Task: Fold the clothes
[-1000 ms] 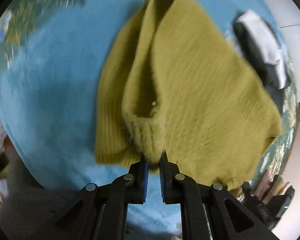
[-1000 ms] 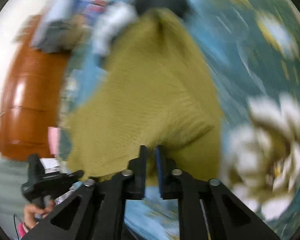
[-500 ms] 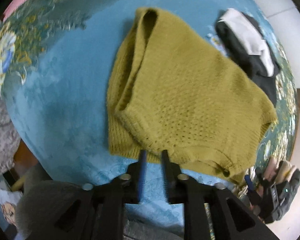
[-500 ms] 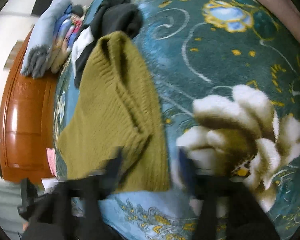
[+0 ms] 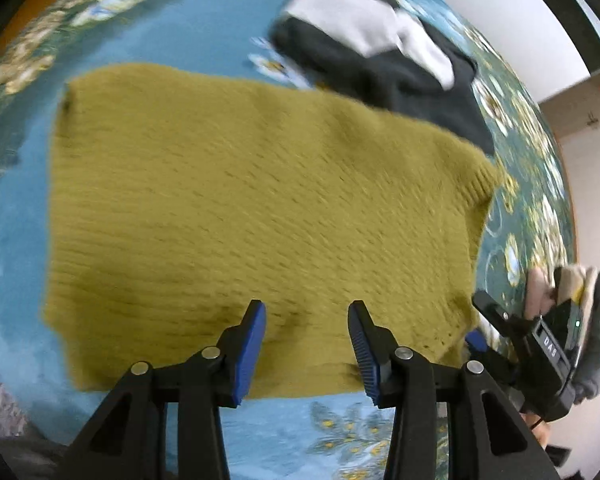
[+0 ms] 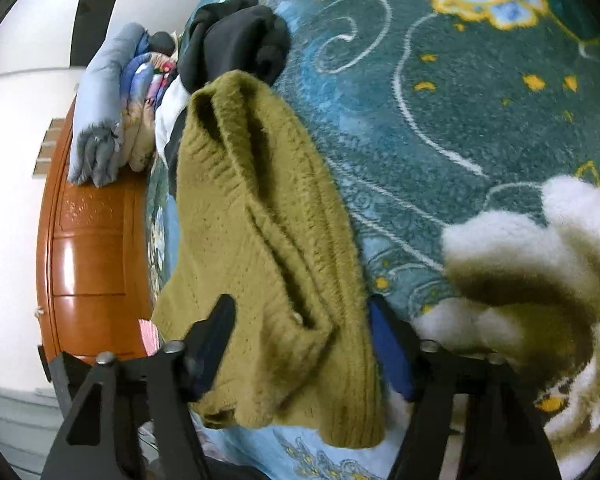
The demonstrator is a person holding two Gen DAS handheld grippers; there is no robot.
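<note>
- The left tool (image 5: pixel 307 322) hovered over the near hem of the sweater (image 5: pixel 240 208) with its fingers spread wide and nothing between them.
- The right tool (image 6: pixel 300 320) also stood spread apart, one finger on each side of the sweater's near corner, gripping nothing.
- The sweater lay on the patterned blanket (image 6: pixel 480 100) of a bed, doubled into a rough rectangle. From the right wrist view a thick rolled edge ran along its top, likely a layer laid over the body.
- Judging by the spread tools, the sweater rested on its own weight. This shape would fit a fold just laid down or one waiting for another pass; the pictures do not settle which.
- Beyond it, a dark garment (image 5: pixel 400 76) with a white piece (image 5: pixel 360 20) on top touched the sweater's far edge and could crowd any further fold in that direction.
- Farther still, a stack of folded clothes (image 6: pixel 112 112) sat by the wooden headboard (image 6: pixel 92 248), well clear of the work.
</note>
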